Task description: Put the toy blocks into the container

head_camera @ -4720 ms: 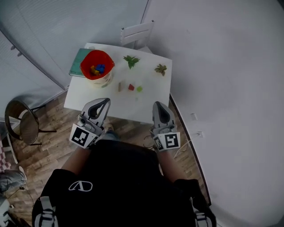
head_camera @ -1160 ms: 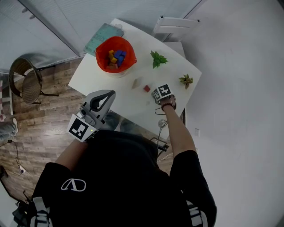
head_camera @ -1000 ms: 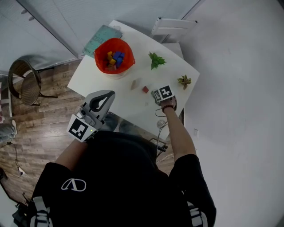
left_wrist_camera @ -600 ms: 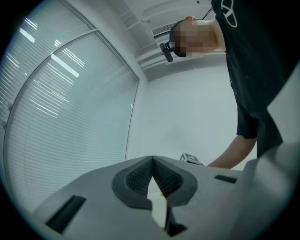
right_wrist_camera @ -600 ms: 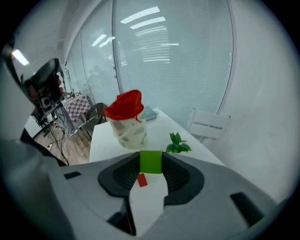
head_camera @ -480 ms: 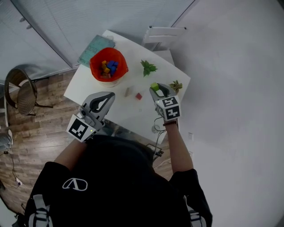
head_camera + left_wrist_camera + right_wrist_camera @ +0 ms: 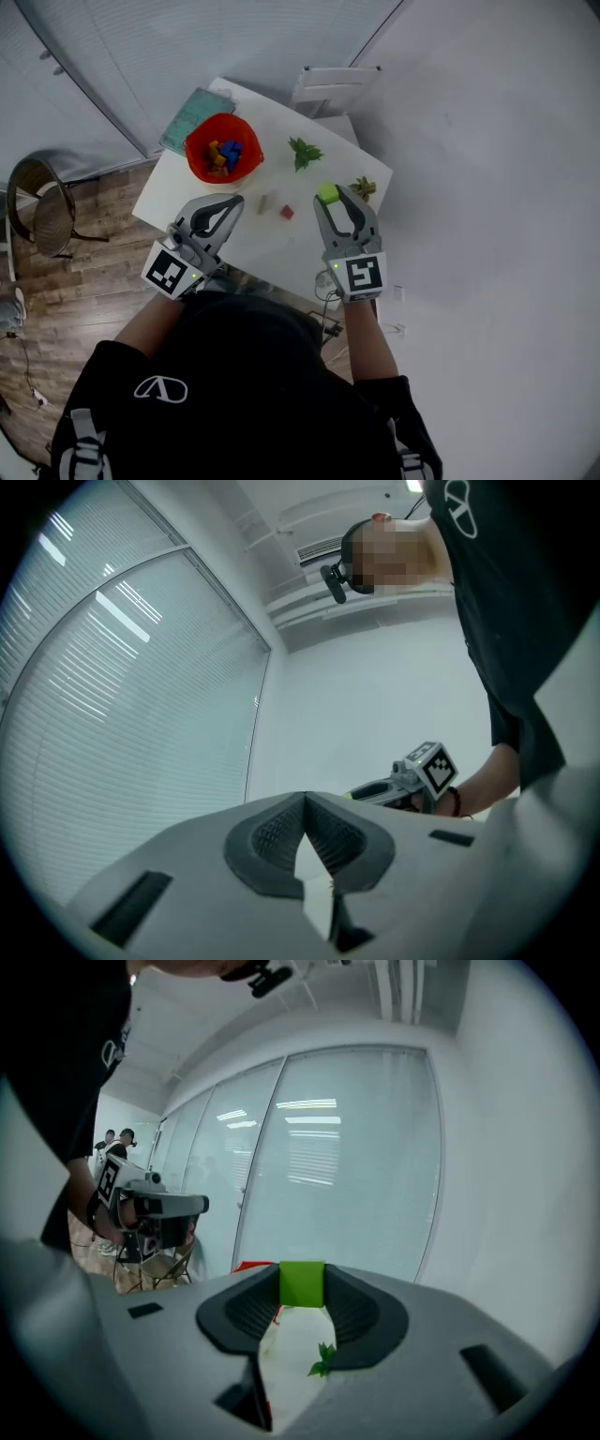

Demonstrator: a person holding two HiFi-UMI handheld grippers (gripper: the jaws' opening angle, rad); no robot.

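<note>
The green block (image 7: 327, 193) sits pinched between the fingers of the right gripper (image 7: 331, 195), at their very tips and off the surface. In the right gripper view the block (image 7: 302, 1283) fills the narrow gap between the two dark pads, and the fingers press on it from both sides.

Below and to the left of it, two more blocks lie on the white surface (image 7: 253, 242): a red block (image 7: 287, 213) and, just left of that, a tan block (image 7: 266, 202). They lie close together without touching.

Farther left, toward the far edge, stands the red container (image 7: 192, 150), with a heap of coloured blocks (image 7: 222, 155) inside. A teal book (image 7: 192, 117) lies just beyond it at the far left corner.

A small leafy plant (image 7: 304, 150) sits right of the container, and a second plant (image 7: 362, 187) is near the right edge, close beside the held block.

The left gripper (image 7: 234, 200) hangs over the near left edge of the surface. Its fingers (image 7: 272, 832) meet at the tips with nothing between them.

A white chair (image 7: 333, 84) stands beyond the far side, and a wicker chair (image 7: 37, 202) on the wooden floor (image 7: 84, 281) to the left.
</note>
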